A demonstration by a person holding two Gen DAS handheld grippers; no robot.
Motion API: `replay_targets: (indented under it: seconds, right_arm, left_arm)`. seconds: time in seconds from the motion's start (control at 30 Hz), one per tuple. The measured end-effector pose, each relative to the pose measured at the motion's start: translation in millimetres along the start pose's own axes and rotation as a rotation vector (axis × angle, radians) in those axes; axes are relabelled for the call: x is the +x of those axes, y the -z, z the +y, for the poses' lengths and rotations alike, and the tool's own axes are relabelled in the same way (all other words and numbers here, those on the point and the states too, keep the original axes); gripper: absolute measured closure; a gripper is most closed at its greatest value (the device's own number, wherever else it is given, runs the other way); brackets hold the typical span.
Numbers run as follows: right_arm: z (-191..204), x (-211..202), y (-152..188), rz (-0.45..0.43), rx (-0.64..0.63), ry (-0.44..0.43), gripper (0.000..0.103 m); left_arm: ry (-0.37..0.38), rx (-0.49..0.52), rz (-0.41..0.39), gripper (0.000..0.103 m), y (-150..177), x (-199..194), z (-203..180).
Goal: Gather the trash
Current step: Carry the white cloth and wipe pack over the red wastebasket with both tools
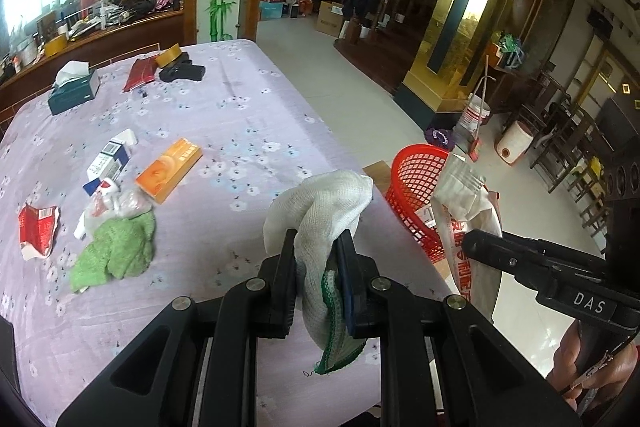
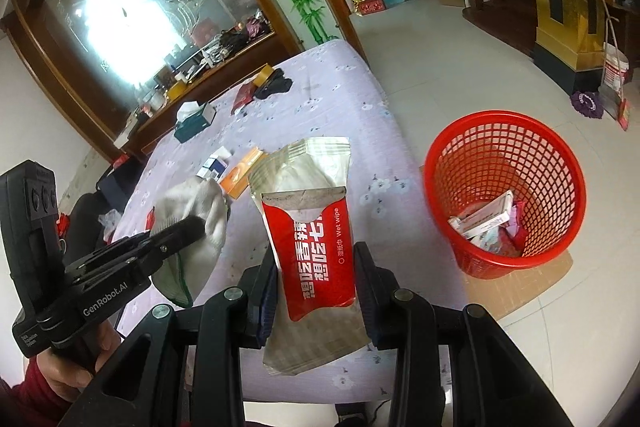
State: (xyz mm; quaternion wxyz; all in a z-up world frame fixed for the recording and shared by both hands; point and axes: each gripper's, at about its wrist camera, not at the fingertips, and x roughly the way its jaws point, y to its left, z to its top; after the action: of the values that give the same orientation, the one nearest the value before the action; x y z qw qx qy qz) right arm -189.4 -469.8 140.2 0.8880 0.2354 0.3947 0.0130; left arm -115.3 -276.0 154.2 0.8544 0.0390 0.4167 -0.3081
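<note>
Pale tiled floor stretches behind our work, and at seven o'clock in the left wrist view lies the tabletop [image 1: 248,115], draped in a lilac floral cloth. Off its edge, at four o'clock in the right wrist view, the red basket [image 2: 560,163] stands on the floor with a few wrappers and a small box already at its bottom, so we judge the collecting well begun but far from finished.

Both our hands are loaded. Our right tongs [image 2: 316,287] hold a red wet-wipe packet [image 2: 316,251] upright between them, the jaws standing moderately apart around it, beside the basket rather than over it. Our left tongs [image 1: 314,267] are pinched nearly closed on a white knitted glove [image 1: 320,211] with a green cuff, above the near edge of the tabletop.

Left to gather, at nine o'clock in the left wrist view: a green cloth [image 1: 116,251], an orange box [image 1: 170,167], a blue-and-white carton [image 1: 110,161], a torn red wrapper [image 1: 38,229] and some crumpled clear plastic [image 1: 116,205]. At eleven o'clock sits a tissue box [image 1: 74,89], probably no trash.

We cannot see the basket's near wall in the left wrist view, where the packet covers it, and the things at the basket's bottom are too jumbled to name.
</note>
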Motion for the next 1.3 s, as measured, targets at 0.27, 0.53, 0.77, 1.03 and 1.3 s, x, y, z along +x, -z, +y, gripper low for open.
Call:
replay_targets:
  seconds: [0.27,0.53,0.77,1.03,1.3]
  right_arm:
    - [-19,-14,-7,-0.025,0.024,0.009,0.065]
    - [-45,-25,-13,-0.044,0.070,0.028,0.065]
    - [-72,-41,-17,-0.072,0.119,0.056,0.065]
    - [-112,-60,-25,-0.107,0.207,0.102,0.065]
    - [-144,-69,-38,-0.116,0.253,0.126,0.064]
  left_arm:
    - [0.020,0.024,0.002,0.086,-8,10,-22]
    - [0.041,0.057,0.007,0.086,-17,22,-46]
    - [0.076,0.083,0.011,0.086,-25,32,-70]
    - [0.137,0.110,0.025,0.086,-37,47,-103]
    - [0.184,0.157,0.060,0.085,-45,76,-143]
